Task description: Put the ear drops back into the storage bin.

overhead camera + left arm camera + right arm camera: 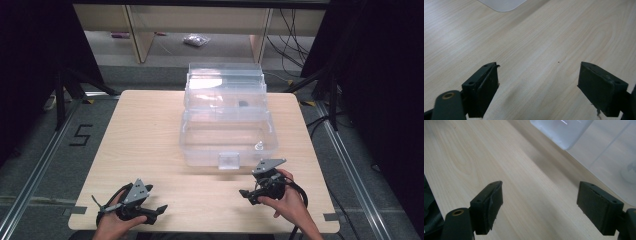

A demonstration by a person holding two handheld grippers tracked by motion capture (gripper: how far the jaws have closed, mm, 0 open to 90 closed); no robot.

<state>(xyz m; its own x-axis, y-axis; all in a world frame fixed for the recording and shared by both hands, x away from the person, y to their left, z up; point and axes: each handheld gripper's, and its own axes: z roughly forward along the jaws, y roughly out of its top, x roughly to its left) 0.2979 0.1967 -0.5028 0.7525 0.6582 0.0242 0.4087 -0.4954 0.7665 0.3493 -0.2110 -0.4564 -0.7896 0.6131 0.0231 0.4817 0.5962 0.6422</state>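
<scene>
Nearest me, my left gripper (159,211) and right gripper (246,194) rest over the wooden table (145,145), jaws spread and empty. Beyond the right one stands the clear plastic box (227,117), centred, lid raised.
</scene>
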